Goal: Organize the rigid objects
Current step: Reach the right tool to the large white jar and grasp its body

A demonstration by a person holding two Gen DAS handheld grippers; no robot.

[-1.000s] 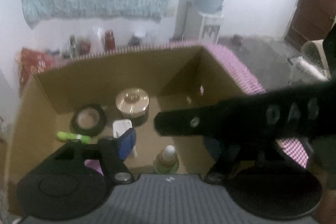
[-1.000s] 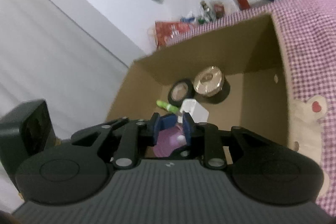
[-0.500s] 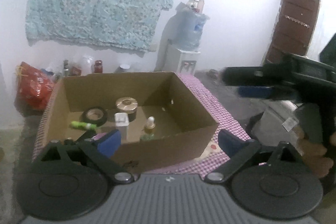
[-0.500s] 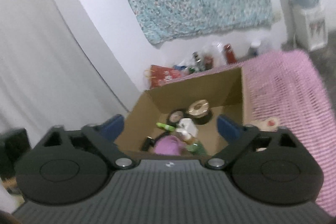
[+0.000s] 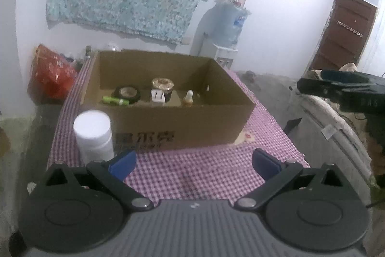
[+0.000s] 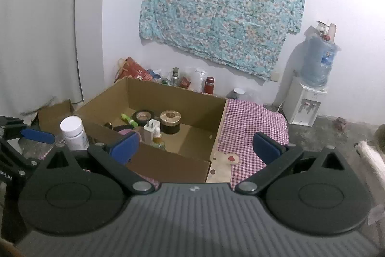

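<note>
1. Left wrist view: jaws of the left gripper (image 5: 193, 161) stand spread wide with nothing between them, only the checked cloth (image 5: 204, 175) beneath. The white bottle (image 5: 93, 134) stands upright just beyond the left finger (image 5: 122, 161), outside the cardboard box (image 5: 168, 131) and close against its front wall. It appears to be the one item not yet boxed, so picking it up is probably the step in hand. To do it well, shift the gripper leftward until the bottle sits midway between both pads, come in level with its body below the cap, then close squarely so the round side cannot squirt out.

2. Same view, the bottle: a plain white cylinder with a wide flat cap, smooth and probably light, so it may tip if nudged by one finger first.

3. Right wrist view: jaws of the right gripper (image 6: 193, 147) are likewise wide and empty, hovering before the box's near corner. Ahead of the left finger (image 6: 125, 147) lie the tape roll (image 6: 144, 116), green marker (image 6: 129, 120), gold-lidded jar (image 6: 170, 121), white plug adapter (image 6: 151, 129) and dropper bottle (image 6: 158, 137). The white bottle stands further left, outside the wall, near the other gripper's blue pad (image 6: 37, 135).
</note>
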